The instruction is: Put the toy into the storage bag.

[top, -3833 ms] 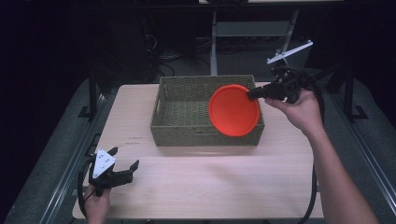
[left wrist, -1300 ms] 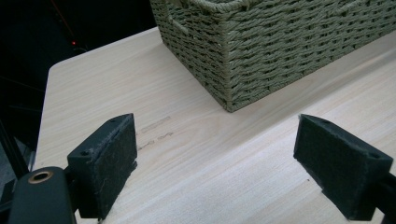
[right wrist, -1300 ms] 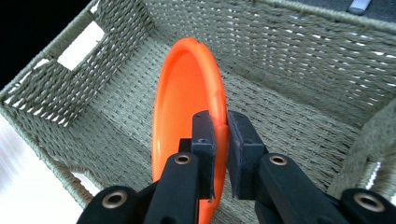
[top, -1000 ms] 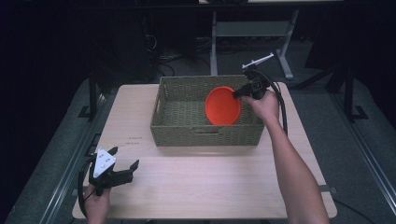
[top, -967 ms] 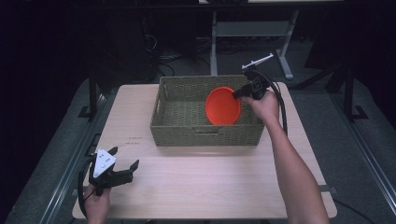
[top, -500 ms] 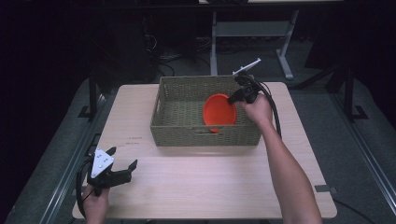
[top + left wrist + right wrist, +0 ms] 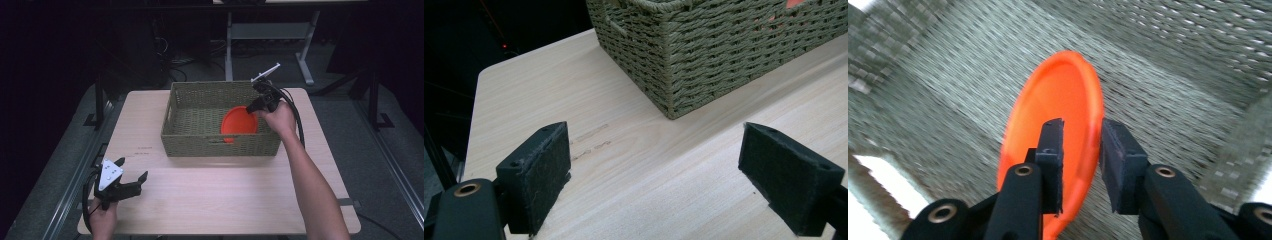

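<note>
My right claw grips the orange plate by its rim, inside the wicker basket at frame centre; I should lower it flat before releasing. My left claw rests spread, empty.

The small dark print on the table is too blurred to read.

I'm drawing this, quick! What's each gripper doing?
Left gripper: open, holding nothing.
Right gripper: shut on the orange plate, inside the basket.
</note>
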`<state>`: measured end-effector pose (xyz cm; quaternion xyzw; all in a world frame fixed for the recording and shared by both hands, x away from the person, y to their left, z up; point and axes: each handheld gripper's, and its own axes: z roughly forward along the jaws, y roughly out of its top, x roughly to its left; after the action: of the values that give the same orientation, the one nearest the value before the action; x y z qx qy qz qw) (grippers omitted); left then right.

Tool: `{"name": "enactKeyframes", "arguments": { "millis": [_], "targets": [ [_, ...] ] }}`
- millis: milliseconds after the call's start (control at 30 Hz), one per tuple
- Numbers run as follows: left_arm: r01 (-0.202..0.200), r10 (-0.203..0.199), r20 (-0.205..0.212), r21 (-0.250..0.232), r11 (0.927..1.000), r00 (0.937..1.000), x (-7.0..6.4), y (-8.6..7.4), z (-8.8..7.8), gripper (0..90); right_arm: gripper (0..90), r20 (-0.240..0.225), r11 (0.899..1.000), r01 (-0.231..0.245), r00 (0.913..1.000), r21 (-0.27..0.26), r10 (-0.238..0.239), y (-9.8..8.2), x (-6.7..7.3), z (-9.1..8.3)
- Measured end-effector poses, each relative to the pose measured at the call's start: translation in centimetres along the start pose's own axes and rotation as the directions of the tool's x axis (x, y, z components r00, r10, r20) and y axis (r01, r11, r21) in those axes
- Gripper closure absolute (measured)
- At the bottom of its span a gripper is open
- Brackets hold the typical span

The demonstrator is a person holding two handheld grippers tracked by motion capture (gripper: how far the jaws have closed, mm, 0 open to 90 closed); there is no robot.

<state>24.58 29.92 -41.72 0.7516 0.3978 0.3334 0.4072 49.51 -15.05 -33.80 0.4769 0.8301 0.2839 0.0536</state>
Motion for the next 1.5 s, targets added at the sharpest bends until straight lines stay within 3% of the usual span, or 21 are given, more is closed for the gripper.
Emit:
{"name": "enactKeyframes", "arguments": {
  "millis": [333,433,633,867,1033,1333,1500],
  "targets": [
    [-0.006,0.006,0.004,0.005,1.0000,1.0000,-0.1,0.0,0.0,12.8,61.0,-0.081,0.999,-0.018,0.9966,-0.043,0.015,-1.0,-0.3,-0.6],
    [-0.004,0.004,0.005,0.004,1.0000,1.0000,-0.1,0.0,0.0,12.8,52.7,-0.098,0.999,-0.021,0.9951,-0.033,0.018,-1.2,-0.1,-0.8],
    [-0.009,0.009,0.003,0.001,1.0000,1.0000,-0.1,0.1,0.0,12.8,41.4,-0.166,0.996,-0.046,0.9855,-0.075,0.033,-1.7,-0.1,-1.7],
    [-0.008,0.008,0.004,0.002,1.0000,1.0000,-0.2,0.0,0.0,12.8,37.2,-0.225,0.990,-0.072,0.9735,-0.122,0.043,-2.6,-0.6,-3.0],
    [-0.007,0.007,0.004,0.001,1.0000,1.0000,-0.2,0.1,0.0,12.8,34.9,-0.234,0.990,-0.072,0.9713,-0.121,0.042,-2.9,-0.8,-3.6],
    [-0.005,0.005,0.003,0.004,1.0000,1.0000,-0.2,0.0,0.0,12.8,30.1,-0.283,0.985,-0.059,0.9591,-0.161,0.011,-3.6,-0.3,-6.1],
    [-0.010,0.010,0.005,0.005,0.9999,0.9999,-0.3,0.1,0.0,12.8,29.2,-0.278,0.984,-0.041,0.9605,-0.171,-0.009,-4.1,-0.1,-7.3]
  ]
}}
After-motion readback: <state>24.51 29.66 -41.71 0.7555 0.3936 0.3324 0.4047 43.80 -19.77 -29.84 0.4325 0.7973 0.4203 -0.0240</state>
